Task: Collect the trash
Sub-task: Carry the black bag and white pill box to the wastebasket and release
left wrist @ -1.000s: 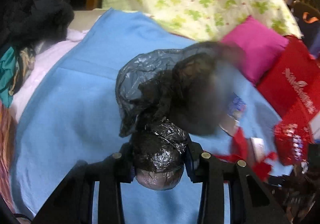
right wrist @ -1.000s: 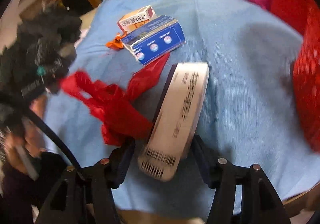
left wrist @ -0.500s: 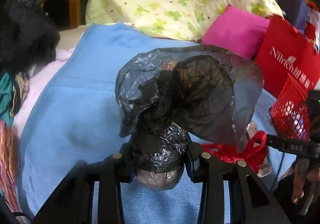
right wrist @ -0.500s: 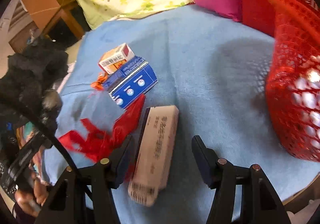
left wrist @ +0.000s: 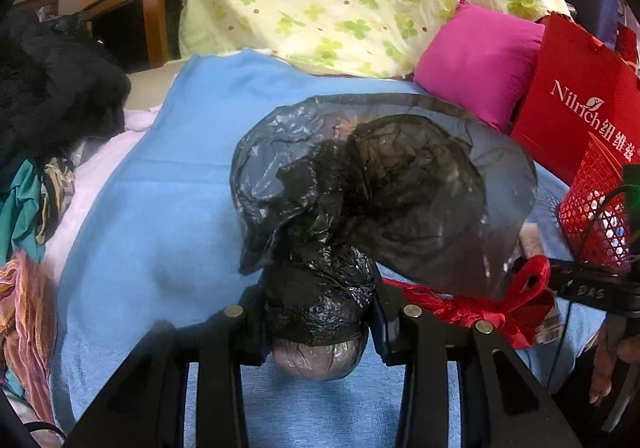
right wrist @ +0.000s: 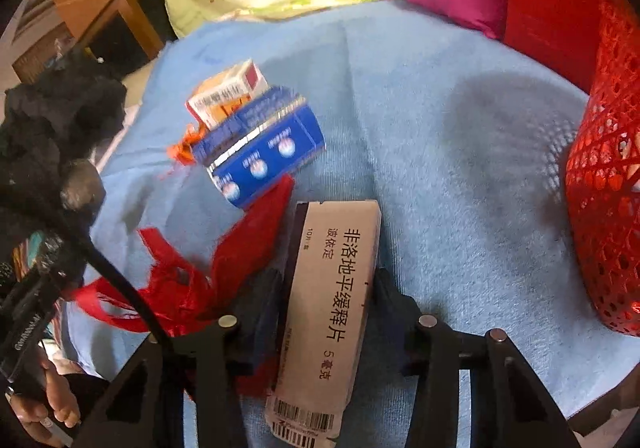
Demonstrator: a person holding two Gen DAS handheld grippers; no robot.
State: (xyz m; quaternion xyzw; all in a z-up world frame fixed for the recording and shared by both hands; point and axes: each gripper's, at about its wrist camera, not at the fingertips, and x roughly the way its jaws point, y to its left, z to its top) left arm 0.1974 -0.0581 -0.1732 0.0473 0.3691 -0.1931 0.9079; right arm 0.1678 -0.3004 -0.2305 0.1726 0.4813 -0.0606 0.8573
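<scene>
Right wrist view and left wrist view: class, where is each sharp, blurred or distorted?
Right wrist view: the print on the beige box is sharp, the blue box behind is smeared. Left wrist view: the black trash bag is crisp; fisheye bends the edges, corners go black.

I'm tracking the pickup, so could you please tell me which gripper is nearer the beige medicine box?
Right. The right gripper has its jaws around the beige medicine box; the left gripper grips the black trash bag alongside.
</scene>
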